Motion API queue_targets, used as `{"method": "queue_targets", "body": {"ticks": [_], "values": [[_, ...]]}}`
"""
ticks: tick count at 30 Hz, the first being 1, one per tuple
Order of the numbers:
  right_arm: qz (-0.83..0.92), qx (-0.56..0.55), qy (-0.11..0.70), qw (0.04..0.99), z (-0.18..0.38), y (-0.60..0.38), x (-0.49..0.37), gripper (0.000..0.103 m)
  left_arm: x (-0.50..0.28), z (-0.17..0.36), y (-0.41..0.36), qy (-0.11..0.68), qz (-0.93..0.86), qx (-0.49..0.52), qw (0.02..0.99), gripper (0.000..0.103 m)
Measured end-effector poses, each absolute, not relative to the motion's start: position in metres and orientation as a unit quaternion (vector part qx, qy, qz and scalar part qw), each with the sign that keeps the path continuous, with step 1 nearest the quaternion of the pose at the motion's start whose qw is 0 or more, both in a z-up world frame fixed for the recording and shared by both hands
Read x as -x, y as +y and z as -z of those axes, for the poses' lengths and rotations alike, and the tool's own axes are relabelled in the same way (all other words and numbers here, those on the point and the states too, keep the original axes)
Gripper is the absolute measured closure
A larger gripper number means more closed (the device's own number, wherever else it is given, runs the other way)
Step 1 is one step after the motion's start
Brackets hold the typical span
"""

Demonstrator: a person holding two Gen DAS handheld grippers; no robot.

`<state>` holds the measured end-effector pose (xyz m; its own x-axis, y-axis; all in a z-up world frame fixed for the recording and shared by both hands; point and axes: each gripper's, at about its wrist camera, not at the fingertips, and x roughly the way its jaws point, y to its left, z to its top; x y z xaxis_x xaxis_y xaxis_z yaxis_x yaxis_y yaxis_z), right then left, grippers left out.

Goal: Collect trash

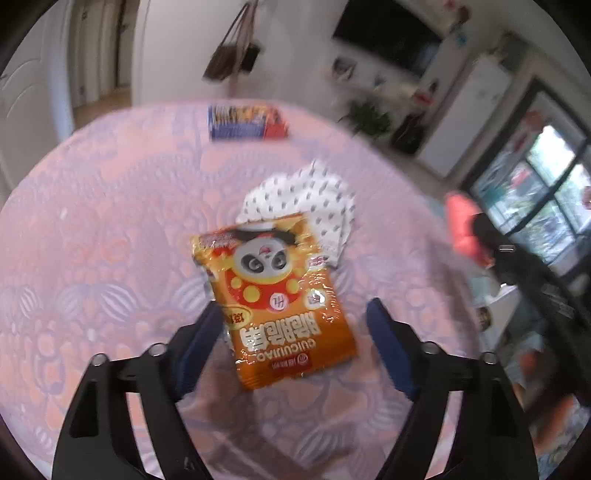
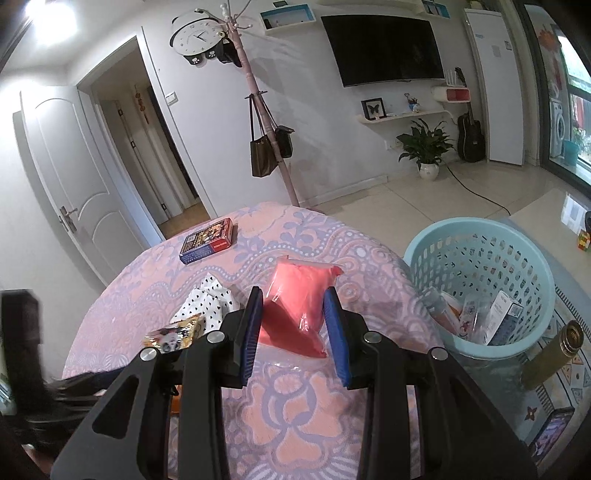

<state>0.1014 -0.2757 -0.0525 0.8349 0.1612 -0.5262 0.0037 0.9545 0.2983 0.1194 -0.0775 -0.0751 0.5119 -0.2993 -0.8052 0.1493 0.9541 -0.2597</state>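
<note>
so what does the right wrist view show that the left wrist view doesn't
Only the right wrist view: the right gripper shut on the red pouch, the blue basket holding trash, and a wall clock.
Only the left wrist view: the left gripper open, with the orange snack packet's lower half between its fingers.
Both: the snack packet, the dotted white wrapper, the card box and the patterned tablecloth.

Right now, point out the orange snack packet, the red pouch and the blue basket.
orange snack packet (image 1: pixel 280 295): left wrist view, on the printed front.
red pouch (image 2: pixel 297 295): right wrist view, middle of its face.
blue basket (image 2: pixel 480 225): right wrist view, far rim.
</note>
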Motion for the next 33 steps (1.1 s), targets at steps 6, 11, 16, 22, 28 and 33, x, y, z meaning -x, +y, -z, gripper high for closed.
{"method": "queue_targets", "body": {"ticks": [6,11,16,22,28,33], "values": [[-0.031,-0.139,0.284,0.948,0.052,-0.289,-0.094,0.072,-0.130,0.081,-0.103,0.473,0.096,0.009,0.876,0.025],[-0.022,-0.146,0.284,0.947,0.052,-0.303,-0.091,0.072,-0.116,0.075,-0.106,0.456,0.124,-0.001,0.881,0.089],[-0.011,-0.151,0.267,0.952,0.043,-0.318,-0.082,0.072,-0.107,0.064,-0.100,0.429,0.156,0.030,0.889,0.101],[0.006,-0.165,0.251,0.954,0.036,-0.341,-0.073,0.072,-0.102,0.041,-0.094,0.391,0.194,0.072,0.897,0.102],[0.037,-0.171,0.234,0.956,0.026,-0.371,-0.069,0.072,-0.091,-0.008,-0.121,0.324,0.254,0.077,0.908,0.102],[0.084,-0.174,0.228,0.954,0.028,-0.408,-0.073,0.072,-0.107,-0.035,-0.173,0.298,0.321,0.070,0.896,0.102]]}}
